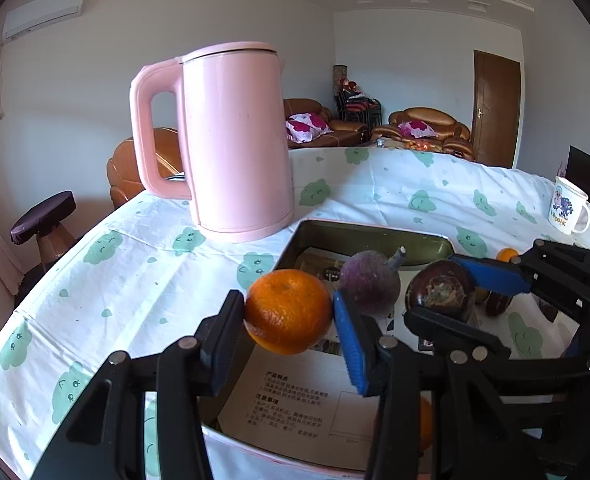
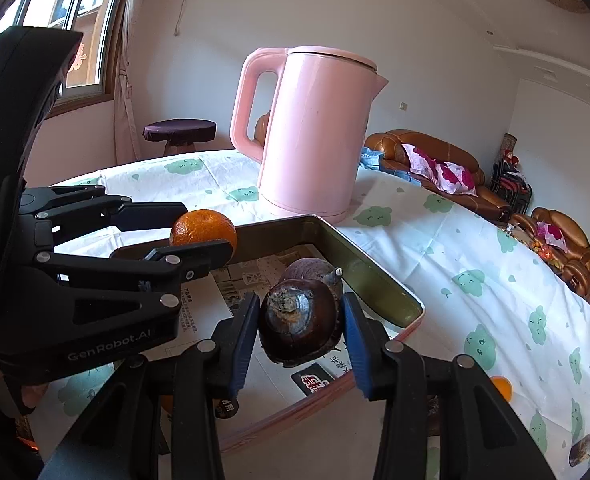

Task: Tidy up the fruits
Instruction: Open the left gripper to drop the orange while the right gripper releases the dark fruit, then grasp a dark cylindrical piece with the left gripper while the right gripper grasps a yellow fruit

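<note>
My left gripper (image 1: 289, 320) is shut on an orange (image 1: 287, 308) and holds it in the air over the near left corner of a metal tin (image 1: 369, 234). My right gripper (image 2: 299, 328) is shut on a dark brown round fruit (image 2: 301, 316), also above the tin (image 2: 369, 276). A purple fruit (image 1: 369, 282) with a short stalk rests inside the tin on printed paper, just behind both grippers. The right wrist view shows the left gripper (image 2: 205, 230) with the orange (image 2: 199, 228) at the tin's far left. The left wrist view shows the right gripper (image 1: 447, 296) and its brown fruit (image 1: 441, 290) at right.
A tall pink kettle (image 1: 235, 140) stands just beyond the tin on the patterned tablecloth (image 1: 135, 264). A printed mug (image 1: 569, 206) sits at the far right edge. A small orange (image 1: 505, 255) and another dark fruit (image 1: 497, 304) lie on the cloth right of the tin.
</note>
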The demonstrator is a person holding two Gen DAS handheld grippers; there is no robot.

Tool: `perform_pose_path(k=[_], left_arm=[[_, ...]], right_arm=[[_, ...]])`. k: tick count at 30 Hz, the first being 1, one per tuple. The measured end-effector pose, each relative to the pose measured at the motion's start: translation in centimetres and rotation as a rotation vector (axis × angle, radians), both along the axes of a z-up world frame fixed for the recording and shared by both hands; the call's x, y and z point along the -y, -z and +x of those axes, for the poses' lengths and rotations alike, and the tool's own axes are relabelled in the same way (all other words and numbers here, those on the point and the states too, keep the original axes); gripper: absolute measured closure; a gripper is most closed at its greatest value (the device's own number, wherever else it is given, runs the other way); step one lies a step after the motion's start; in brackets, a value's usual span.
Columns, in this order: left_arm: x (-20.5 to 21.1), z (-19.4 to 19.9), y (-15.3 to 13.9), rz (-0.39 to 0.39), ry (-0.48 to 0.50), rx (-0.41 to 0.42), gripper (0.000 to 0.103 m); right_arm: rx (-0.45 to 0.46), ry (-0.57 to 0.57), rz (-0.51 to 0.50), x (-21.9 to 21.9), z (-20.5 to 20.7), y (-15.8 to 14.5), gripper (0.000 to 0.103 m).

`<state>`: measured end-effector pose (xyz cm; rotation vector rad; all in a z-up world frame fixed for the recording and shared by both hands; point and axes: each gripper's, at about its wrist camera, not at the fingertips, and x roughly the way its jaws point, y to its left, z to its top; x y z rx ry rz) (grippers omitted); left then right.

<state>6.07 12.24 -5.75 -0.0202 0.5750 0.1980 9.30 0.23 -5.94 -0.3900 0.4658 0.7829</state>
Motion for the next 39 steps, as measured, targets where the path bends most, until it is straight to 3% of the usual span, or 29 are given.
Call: perform_pose_path(k=[10,21,24,26,27,31,34,39], left_arm=[[-0.3,0.8,0.6,-0.02,0.009,-0.053,0.055],[0.2,0.8,0.5,0.008,0.009,-0.051,0.054],[0.1,0.6,0.4,0.008,0.0,-0.038,0.045],[-0.2,0.1,0.1,-0.004,-0.007,-0.013,0.03],[-0.3,-0.1,-0.1,-0.013,-0.014,0.001,0.027],[-0.7,-1.7,-1.6,-0.058,-0.015,0.079,0.025],[-0.5,-2.8,-2.8,-0.076,-0.013,0.135,0.014],[2.3,-3.2,-3.3,-0.086,0.057,0.15,0.013]], right_arm=[[-0.065,0.002,-0.029,-0.4,1.0,0.7,0.059],[-0.03,-0.009,-0.082,-1.2,0.4,1.0,0.057],[-0.02,0.0,-0.079,-1.1,0.3,0.9,0.049],[-0.006,0.017,-0.067,-0.8,0.2,0.7,0.048],[0.001,0.027,-0.063,-0.6,0.2,0.5,0.048],[0.023,0.091,-0.062,1.6,-0.4,-0.4,0.048],[0.035,0.151,-0.049,5.3,-1.4,-1.5,0.048],[-0.036,0.285,-0.051,12.9,-2.1,-0.8,0.048]])
